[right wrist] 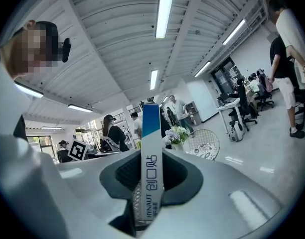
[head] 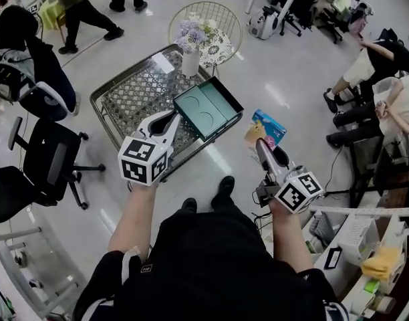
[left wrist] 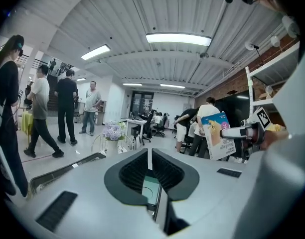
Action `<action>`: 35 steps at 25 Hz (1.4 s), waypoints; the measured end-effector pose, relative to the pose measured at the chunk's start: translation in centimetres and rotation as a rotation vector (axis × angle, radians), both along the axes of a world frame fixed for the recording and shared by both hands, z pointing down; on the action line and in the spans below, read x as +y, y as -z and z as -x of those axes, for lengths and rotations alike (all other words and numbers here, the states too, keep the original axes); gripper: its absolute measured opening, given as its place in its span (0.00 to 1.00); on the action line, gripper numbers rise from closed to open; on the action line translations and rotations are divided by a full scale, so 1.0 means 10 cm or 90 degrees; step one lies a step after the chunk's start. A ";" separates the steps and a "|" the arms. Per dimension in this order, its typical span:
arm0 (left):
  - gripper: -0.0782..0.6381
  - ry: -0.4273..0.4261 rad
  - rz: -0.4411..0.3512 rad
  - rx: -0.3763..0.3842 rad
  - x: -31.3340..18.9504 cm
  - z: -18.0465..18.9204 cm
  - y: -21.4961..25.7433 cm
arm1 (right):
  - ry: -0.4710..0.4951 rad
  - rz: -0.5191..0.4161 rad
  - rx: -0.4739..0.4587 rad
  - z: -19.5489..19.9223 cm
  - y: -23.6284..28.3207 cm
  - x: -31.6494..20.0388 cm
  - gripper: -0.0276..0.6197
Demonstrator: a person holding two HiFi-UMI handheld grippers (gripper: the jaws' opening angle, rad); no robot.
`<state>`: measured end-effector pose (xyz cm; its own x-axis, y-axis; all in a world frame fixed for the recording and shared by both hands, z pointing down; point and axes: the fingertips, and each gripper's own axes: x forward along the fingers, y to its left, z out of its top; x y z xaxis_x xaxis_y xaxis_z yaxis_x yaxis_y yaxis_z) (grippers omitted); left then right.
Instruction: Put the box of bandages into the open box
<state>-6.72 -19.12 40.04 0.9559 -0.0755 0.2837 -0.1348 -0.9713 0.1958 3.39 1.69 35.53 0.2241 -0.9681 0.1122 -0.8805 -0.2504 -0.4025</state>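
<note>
In the head view my left gripper (head: 175, 120) is shut on the near edge of the open box (head: 208, 109), a shallow dark-green tray with a teal inside, held in the air over the corner of a mesh table. To its right my right gripper (head: 259, 143) is shut on the box of bandages (head: 266, 128), blue with pink and orange print, held upright and apart from the tray. The left gripper view shows the tray's thin edge (left wrist: 153, 192) between the jaws of the left gripper (left wrist: 150, 156), and the box of bandages (left wrist: 217, 135) off to the right. In the right gripper view the narrow white-and-blue side of the box of bandages (right wrist: 151, 163) fills the gap of the right gripper (right wrist: 150, 158).
A wire-mesh table (head: 134, 92) stands under the tray, with a white vase of flowers (head: 191, 49) at its far corner. Behind it is a round wire table (head: 221, 15). Office chairs (head: 41, 169) stand left, a cluttered desk (head: 365, 246) right. People stand and sit around the room.
</note>
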 end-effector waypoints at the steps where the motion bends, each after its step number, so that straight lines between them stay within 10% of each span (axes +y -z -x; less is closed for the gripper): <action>1: 0.15 0.006 -0.005 0.000 -0.02 -0.03 0.01 | 0.006 -0.003 -0.001 -0.09 -0.01 -0.04 0.18; 22: 0.15 0.314 -0.034 -0.068 0.05 -1.67 -0.10 | 0.300 -0.017 -0.070 -2.78 -0.59 -0.64 0.18; 35: 0.15 0.429 0.017 -0.087 0.07 -1.38 -0.46 | 0.395 0.067 -0.102 -2.79 -1.22 -1.25 0.18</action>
